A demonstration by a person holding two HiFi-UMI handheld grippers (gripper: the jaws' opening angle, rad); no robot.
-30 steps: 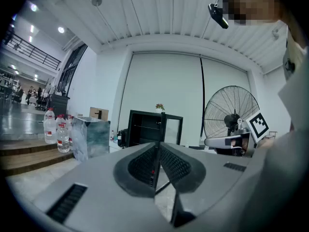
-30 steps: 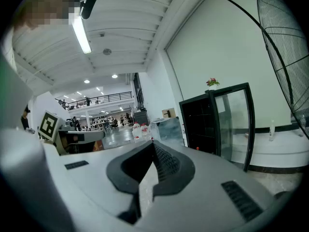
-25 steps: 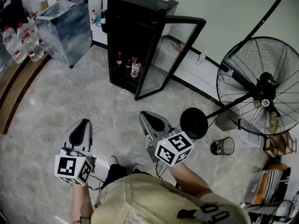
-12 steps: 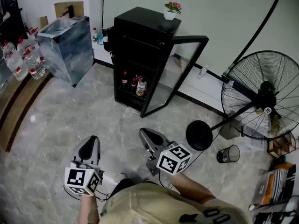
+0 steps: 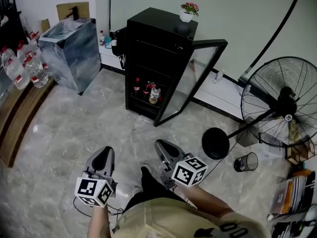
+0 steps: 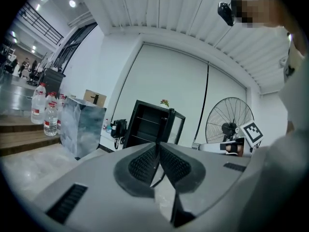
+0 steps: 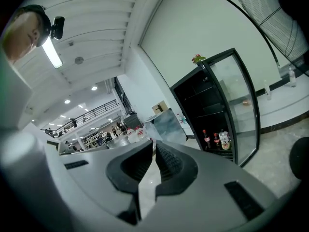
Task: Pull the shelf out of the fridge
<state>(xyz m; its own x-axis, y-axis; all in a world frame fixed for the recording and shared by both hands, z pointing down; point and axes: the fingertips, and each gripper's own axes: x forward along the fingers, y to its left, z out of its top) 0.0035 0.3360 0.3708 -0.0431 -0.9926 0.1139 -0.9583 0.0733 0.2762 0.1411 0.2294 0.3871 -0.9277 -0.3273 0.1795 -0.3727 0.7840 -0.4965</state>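
I'm on the approach, left hand-held gripper [image 5: 105, 151] and right hand-held gripper [image 5: 162, 146] closed empty, next reaching the open fridge [image 5: 158, 48] for its shelf [image 6: 142, 120].

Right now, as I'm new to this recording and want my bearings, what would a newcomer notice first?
A black fridge stands by the far wall, glass door swung open, bottles low inside. A large fan stands to its right. Nearest the camera, the left gripper and right gripper are shut, empty, well short of it.
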